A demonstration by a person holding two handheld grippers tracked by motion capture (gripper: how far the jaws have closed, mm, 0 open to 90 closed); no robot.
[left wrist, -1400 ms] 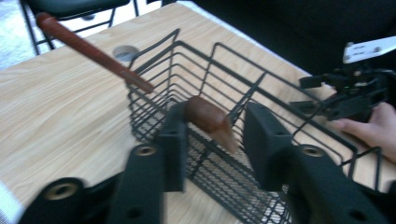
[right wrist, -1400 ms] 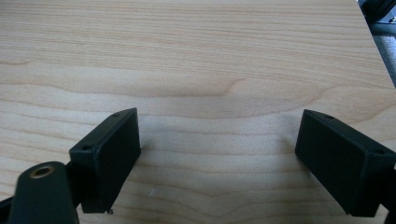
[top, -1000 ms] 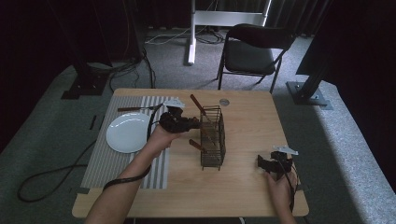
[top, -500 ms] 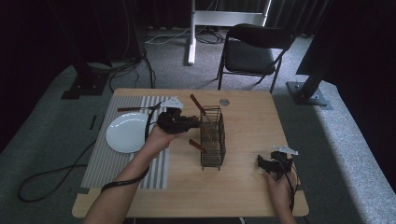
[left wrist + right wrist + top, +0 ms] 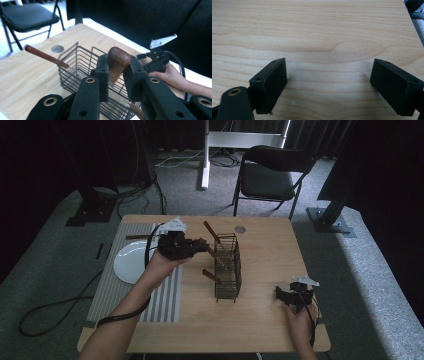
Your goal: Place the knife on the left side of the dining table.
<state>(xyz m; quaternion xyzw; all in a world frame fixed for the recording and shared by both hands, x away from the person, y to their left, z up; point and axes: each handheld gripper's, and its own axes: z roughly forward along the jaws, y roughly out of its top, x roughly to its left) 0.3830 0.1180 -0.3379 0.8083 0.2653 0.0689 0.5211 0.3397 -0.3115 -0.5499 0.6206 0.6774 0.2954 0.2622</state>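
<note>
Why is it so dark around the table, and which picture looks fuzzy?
In the high view, light falls on the table while the curtains behind stay nearly black. In the left gripper view, the left gripper, shut on a wooden handle, sits close and soft, and the chair behind is blurred. In the right gripper view, the wood grain is sharp, with soft shadows under the open right gripper.

left gripper [image 5: 116, 72]: black jaws, brass-ringed screw holes, black cable | right gripper [image 5: 329, 82]: black blocky jaws, brass rivet | both: grey three-cornered top plate | forearms bare
</note>
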